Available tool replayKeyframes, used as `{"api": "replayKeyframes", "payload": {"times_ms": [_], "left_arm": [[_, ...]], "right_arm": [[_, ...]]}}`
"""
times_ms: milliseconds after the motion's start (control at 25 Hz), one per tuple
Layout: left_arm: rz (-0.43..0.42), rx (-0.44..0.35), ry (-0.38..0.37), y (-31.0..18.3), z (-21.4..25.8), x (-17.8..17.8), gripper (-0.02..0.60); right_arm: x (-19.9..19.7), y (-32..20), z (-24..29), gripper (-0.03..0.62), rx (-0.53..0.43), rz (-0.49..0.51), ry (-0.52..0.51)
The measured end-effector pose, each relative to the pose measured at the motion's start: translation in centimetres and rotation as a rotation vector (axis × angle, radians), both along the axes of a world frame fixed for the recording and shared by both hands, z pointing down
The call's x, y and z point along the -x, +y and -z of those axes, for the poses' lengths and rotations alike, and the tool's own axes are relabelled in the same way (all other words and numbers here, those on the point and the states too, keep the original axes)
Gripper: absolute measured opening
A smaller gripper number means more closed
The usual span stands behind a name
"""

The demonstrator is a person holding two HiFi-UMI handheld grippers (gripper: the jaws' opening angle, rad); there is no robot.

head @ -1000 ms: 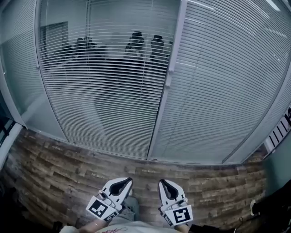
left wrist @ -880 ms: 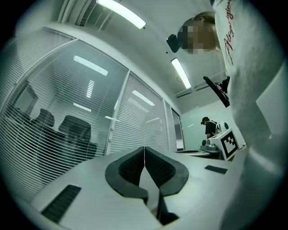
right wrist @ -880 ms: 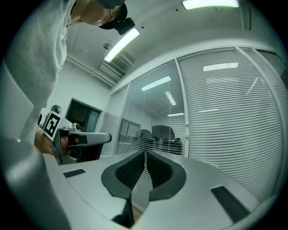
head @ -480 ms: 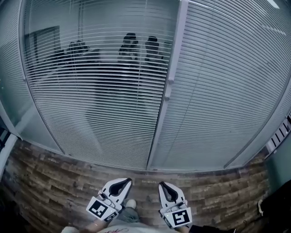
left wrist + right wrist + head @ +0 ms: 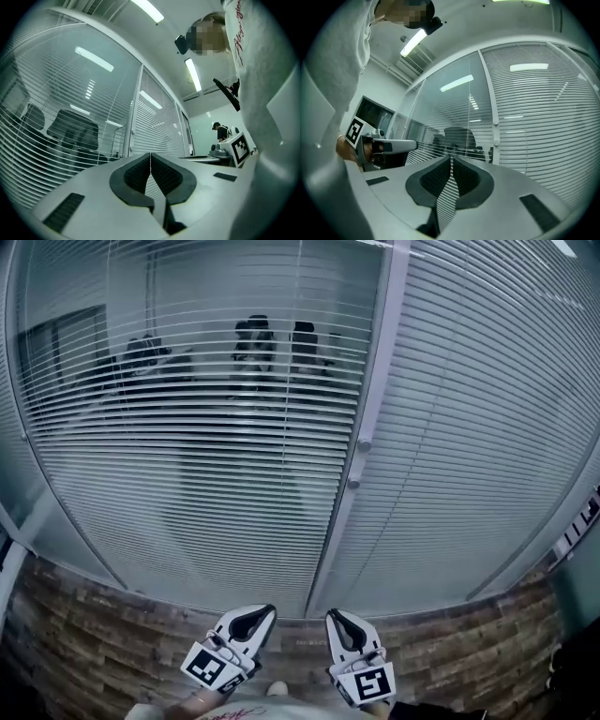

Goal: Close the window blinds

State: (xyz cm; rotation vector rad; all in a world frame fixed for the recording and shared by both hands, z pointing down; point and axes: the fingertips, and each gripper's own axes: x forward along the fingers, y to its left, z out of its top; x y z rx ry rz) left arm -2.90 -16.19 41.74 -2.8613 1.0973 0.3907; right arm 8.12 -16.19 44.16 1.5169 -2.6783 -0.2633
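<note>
A glass wall carries two sets of blinds. The left blinds have their slats open, and a room shows through them. The right blinds have their slats turned flat and hide what is behind. Between the two runs a white post with two small knobs. My left gripper and right gripper are held low, side by side, short of the glass and pointing at it. Both are shut with nothing in them. The knobs also show in the right gripper view.
A strip of wood-pattern floor lies between me and the wall. Office chairs stand behind the glass. A person stands at a desk far off to the right. A dark slatted object sits at the right edge.
I have come closer to the glass wall: the floor strip has narrowed and the post with its knobs looks nearer and larger. Both grippers keep their place in the view and stay shut.
</note>
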Motion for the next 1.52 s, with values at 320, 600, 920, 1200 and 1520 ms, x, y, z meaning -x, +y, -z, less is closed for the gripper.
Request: {"api": "replayKeyframes", "payload": {"times_ms": [320,600,920,1200,1520], "left_arm": [[-0.032,-0.015,0.005,-4.4,0.9,0.7,0.018],[-0.031,0.01,0.014,-6.5,0.4,1.4,0.018],[-0.007,0.021,0.02,-7.7,0.1,2.0,0.018],[-0.01,0.035,0.032,-7.5,-0.5,1.9,0.018],[-0.015,0.054,0.001,-6.6,-1.8,2.3,0.018]], "right_arm": [[0.9,-4.8,1.0,0.028,-0.005,-0.037,-0.003],[-0.1,-8.6,3.1,0.028,-0.03,-0.123,-0.031],[-4.1,-17.2,15.6,0.134,-0.202,-0.27,-0.01],[-6.1,-24.7,20.6,0.181,-0.252,-0.408,0.093],[-6.1,-27.4,20.4,0.176,-0.203,-0.427,-0.012]]}}
